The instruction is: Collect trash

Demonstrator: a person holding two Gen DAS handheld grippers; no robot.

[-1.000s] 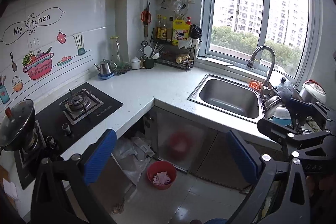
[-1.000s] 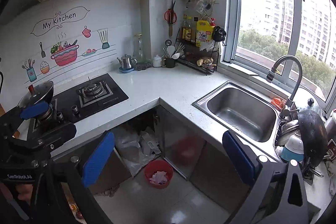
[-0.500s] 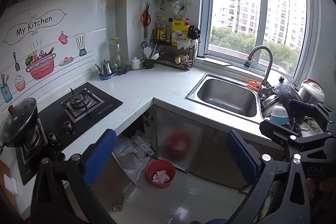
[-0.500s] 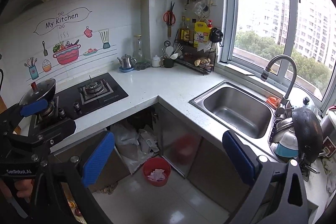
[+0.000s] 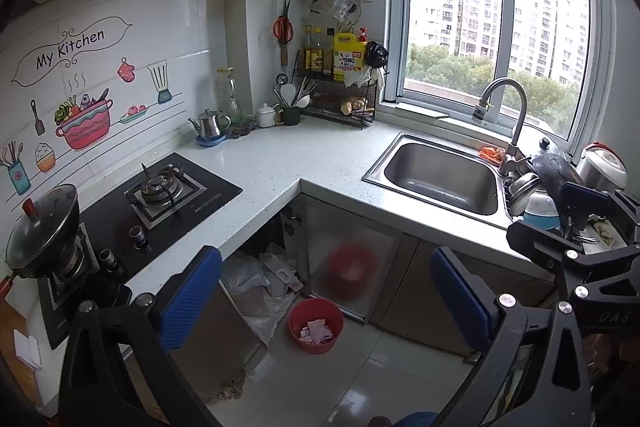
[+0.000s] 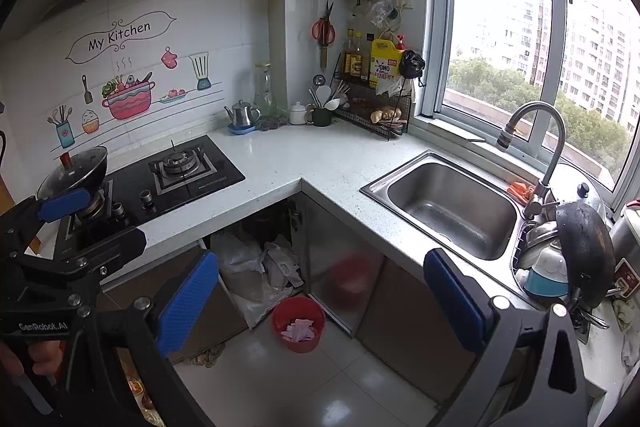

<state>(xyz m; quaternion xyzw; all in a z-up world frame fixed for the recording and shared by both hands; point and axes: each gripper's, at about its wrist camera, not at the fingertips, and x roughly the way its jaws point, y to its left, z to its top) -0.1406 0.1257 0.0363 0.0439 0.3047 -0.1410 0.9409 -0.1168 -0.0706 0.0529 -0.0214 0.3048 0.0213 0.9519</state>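
Note:
A small red trash bin (image 5: 316, 325) with white paper scraps in it stands on the tiled floor below the counter corner; it also shows in the right wrist view (image 6: 298, 323). My left gripper (image 5: 326, 301) is open and empty, held high above the floor and back from the bin. My right gripper (image 6: 322, 301) is open and empty at a similar height. Each gripper shows in the other's view, the right at the far right (image 5: 576, 227), the left at the far left (image 6: 68, 223). Crumpled plastic bags and paper (image 5: 266, 275) lie in the open space under the counter.
An L-shaped white counter (image 5: 304, 155) holds a black gas hob (image 5: 160, 195) with a lidded pan (image 5: 42, 231), a steel sink (image 5: 440, 175) with tap, stacked pots (image 5: 548, 179) and a bottle rack (image 5: 340, 99). Frosted cabinet doors (image 5: 352, 263) stand behind the bin.
Both grippers have risen and drawn back slightly, so the counter and bin sit a little lower and smaller in view. Both jaws stay open.

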